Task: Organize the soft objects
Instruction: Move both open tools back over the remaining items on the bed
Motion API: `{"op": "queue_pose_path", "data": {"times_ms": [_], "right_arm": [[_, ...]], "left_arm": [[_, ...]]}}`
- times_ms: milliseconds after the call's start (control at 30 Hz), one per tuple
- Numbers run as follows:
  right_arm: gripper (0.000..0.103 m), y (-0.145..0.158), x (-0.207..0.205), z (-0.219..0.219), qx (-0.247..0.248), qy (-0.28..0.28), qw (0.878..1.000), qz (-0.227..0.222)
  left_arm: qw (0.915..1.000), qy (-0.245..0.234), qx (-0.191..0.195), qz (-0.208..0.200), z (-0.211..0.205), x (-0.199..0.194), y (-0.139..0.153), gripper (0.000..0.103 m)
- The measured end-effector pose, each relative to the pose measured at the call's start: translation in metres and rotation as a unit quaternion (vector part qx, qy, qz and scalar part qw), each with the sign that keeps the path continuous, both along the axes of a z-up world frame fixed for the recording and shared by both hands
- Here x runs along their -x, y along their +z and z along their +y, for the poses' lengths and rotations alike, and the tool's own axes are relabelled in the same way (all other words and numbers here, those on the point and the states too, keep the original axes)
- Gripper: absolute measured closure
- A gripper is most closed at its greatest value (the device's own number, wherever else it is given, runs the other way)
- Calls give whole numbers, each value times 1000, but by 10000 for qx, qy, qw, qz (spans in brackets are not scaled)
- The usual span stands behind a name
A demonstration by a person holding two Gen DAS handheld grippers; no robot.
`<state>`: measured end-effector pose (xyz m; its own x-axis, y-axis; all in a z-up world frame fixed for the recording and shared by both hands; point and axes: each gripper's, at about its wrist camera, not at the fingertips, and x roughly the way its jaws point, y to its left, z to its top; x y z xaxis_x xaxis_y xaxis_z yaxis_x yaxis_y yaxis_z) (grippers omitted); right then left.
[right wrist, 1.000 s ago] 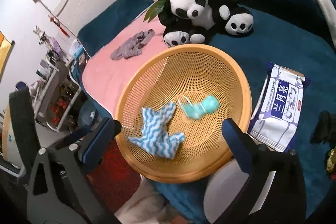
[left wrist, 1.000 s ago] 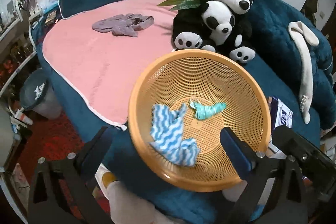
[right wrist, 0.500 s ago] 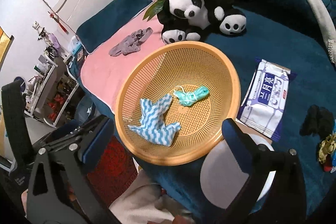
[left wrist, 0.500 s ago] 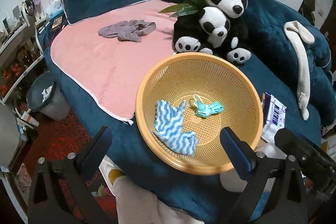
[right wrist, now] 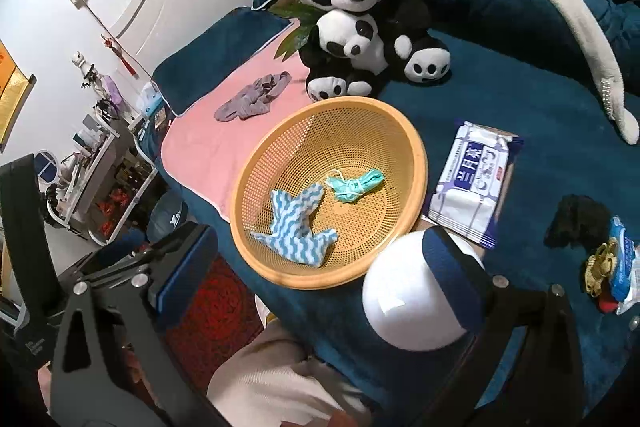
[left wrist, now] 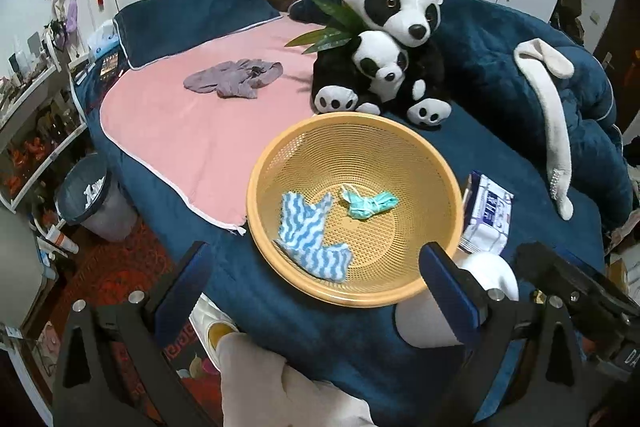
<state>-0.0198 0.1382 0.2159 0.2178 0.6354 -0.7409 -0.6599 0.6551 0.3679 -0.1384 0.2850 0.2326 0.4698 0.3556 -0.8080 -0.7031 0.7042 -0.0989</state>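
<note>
Basket: round orange perforated plastic basket (left wrist: 436,163) sits on the dark blue bedspread (left wrist: 500,147), near the bed edge.
Contents: 2 items inside: blue-and-white wavy-striped cloth (left wrist: 310,233) and small teal bundled cloth with string (left wrist: 370,203), apart from each other.
Left gripper (left wrist: 316,269): jaws wide, nothing between them, held short of the basket's near rim.
Right gripper (right wrist: 320,251): jaws wide, holding nothing, just short of the near rim.
Loose items: crumpled grey-purple garment (left wrist: 234,79) on the pink blanket (left wrist: 180,131); long cream sock (right wrist: 576,15) on the blue quilt; small black fabric lump (right wrist: 576,217) right of the wipes pack (right wrist: 472,183).
Plush: 2 black-and-white panda toys (left wrist: 384,47) touching the basket's far rim.
Handling, judged: all light, limp, not fragile; thin fabric may slip from a shallow pinch.
Grip point, judged: pinch the garment at its bunched middle; take the sock near its folded top.
</note>
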Motion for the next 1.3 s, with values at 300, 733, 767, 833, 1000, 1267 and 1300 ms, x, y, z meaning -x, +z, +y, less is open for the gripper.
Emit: {"op": "queue_pose_path", "data": {"times_ms": [300, 733, 767, 833, 1000, 1267, 1300], "right_arm": [[0, 11, 2, -31, -121, -199, 9997, -72], [0, 26, 4, -80, -383, -473, 9980, -162], [0, 27, 4, -85, -399, -500, 9978, -167], [0, 28, 4, -96, -427, -565, 9973, -175], [0, 29, 5, -123, -477, -764, 9957, -202], [0, 26, 2, -181, -544, -1250, 9904, -239], [0, 25, 1, -188, -543, -1300, 9897, -240]], "left_arm": [[9997, -207, -148, -58, -33, -3, 20, 1], [9975, -539, -431, -149, -85, -11, 46, 1], [9973, -564, -446, -150, -89, -12, 47, 1], [9966, -655, -486, -147, -101, -15, 48, 1], [9941, -899, -583, -190, -131, -22, 52, 1], [9885, -1350, -635, -255, -181, -41, 50, 1], [9874, -1426, -638, -261, -188, -44, 49, 1]]}}
